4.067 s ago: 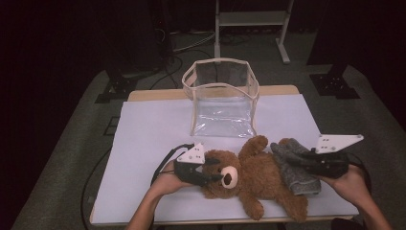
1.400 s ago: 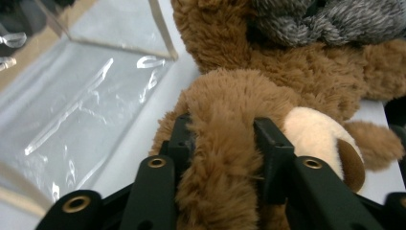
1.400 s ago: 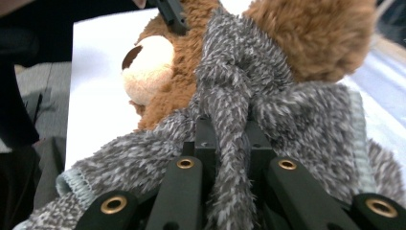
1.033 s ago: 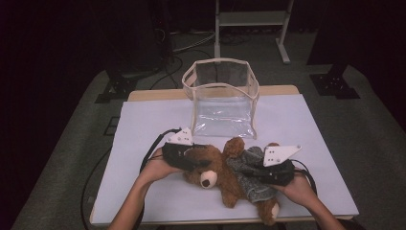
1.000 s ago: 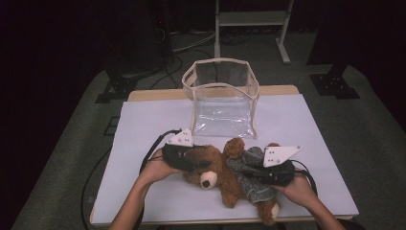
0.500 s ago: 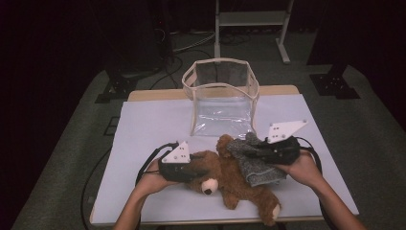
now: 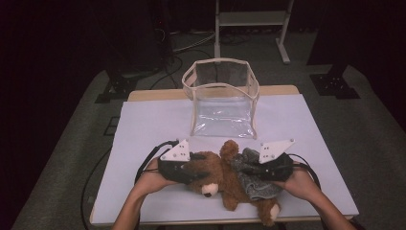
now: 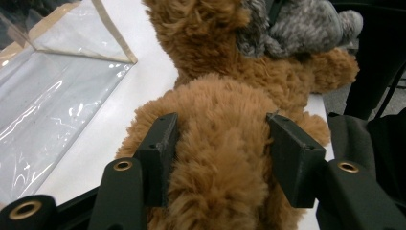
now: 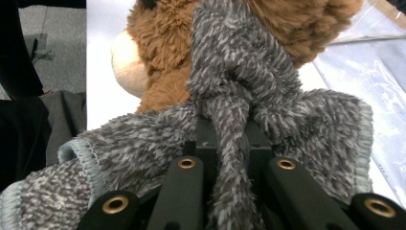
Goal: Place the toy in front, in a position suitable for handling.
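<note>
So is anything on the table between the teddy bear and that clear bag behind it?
Nothing visible. The teddy bear lies just in front of the clear bag, with bare white table between. Left tongs straddle its head; right tongs pinch the grey scarf.

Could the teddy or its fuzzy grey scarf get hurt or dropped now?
Maybe. The right gripper pinches just a narrow strand of the grey scarf, so it could slip free or stretch if pulled. The left gripper has its fingers squeezing the teddy bear on soft fur, which may slide out when lifted. The clear bag stands close behind and looks light, so a swinging bear could knock it over.
</note>
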Available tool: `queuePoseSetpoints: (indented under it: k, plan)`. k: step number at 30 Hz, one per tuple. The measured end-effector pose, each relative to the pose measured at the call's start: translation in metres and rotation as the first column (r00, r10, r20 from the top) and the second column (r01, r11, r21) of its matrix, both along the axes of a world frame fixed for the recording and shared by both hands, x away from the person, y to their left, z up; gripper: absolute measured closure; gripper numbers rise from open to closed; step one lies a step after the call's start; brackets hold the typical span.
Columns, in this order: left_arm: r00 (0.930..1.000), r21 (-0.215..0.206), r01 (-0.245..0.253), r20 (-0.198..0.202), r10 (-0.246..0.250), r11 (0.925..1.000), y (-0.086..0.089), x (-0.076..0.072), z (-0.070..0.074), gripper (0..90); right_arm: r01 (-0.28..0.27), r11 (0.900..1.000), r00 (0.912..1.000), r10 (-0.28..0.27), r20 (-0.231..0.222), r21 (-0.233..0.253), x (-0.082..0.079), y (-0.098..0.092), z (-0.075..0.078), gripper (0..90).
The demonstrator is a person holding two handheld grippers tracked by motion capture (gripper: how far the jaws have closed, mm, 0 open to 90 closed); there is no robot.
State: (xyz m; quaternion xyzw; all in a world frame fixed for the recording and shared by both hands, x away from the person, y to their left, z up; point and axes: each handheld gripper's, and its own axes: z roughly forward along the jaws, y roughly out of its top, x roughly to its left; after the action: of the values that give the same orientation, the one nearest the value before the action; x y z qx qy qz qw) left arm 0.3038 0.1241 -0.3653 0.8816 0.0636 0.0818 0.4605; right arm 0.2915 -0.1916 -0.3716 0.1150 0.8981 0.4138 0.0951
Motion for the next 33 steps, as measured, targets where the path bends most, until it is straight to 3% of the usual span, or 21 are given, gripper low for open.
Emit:
queuePoseSetpoints:
  k: [6,8,11,15,19,22,26,29,33]
  plan:
    - [0.9994,0.025,0.032,-0.014,-0.032,0.9992,0.0,-0.005,-0.005,55.5,0.005,1.0,1.0,-0.005,0.0,0.03,-0.008,-0.005,-0.002,80.8]
    - [0.9992,0.016,0.037,-0.014,-0.036,0.9992,0.001,-0.008,-0.007,57.0,-0.004,1.0,1.0,0.004,0.001,0.029,-0.008,-0.006,0.001,80.7]
    - [0.9994,0.005,0.032,-0.012,-0.032,0.9995,0.004,-0.011,-0.011,57.4,-0.013,1.0,0.9998,0.012,0.014,0.025,-0.009,-0.012,0.018,80.7]
    - [0.9992,-0.002,0.038,-0.015,-0.038,0.9993,0.005,-0.01,-0.012,57.6,0.0,0.996,0.9983,-0.005,0.058,0.086,-0.007,-0.02,0.046,80.7]
    - [0.9992,0.002,0.039,-0.012,-0.039,0.9992,0.004,-0.01,-0.012,57.4,-0.025,0.992,0.9973,0.016,0.072,0.126,0.002,-0.008,0.061,80.6]
    - [0.9992,-0.011,0.037,-0.018,-0.037,0.9993,0.005,-0.01,-0.013,57.3,-0.041,0.996,0.9983,0.037,0.044,0.075,0.01,0.006,0.05,80.6]
    - [0.999,-0.014,0.04,-0.02,-0.04,0.9991,0.006,-0.01,-0.013,57.0,-0.03,0.998,0.9992,0.031,0.023,-0.051,0.011,0.011,0.024,80.5]
    - [0.999,-0.013,0.042,-0.018,-0.042,0.999,0.006,-0.01,-0.013,56.9,-0.003,0.999,0.9999,0.003,0.013,-0.033,0.007,-0.007,0.021,80.5]
    - [0.999,-0.011,0.041,-0.014,-0.041,0.9991,0.006,-0.01,-0.013,56.9,0.071,0.997,0.9974,-0.071,-0.008,-0.035,-0.003,-0.044,0.017,80.5]
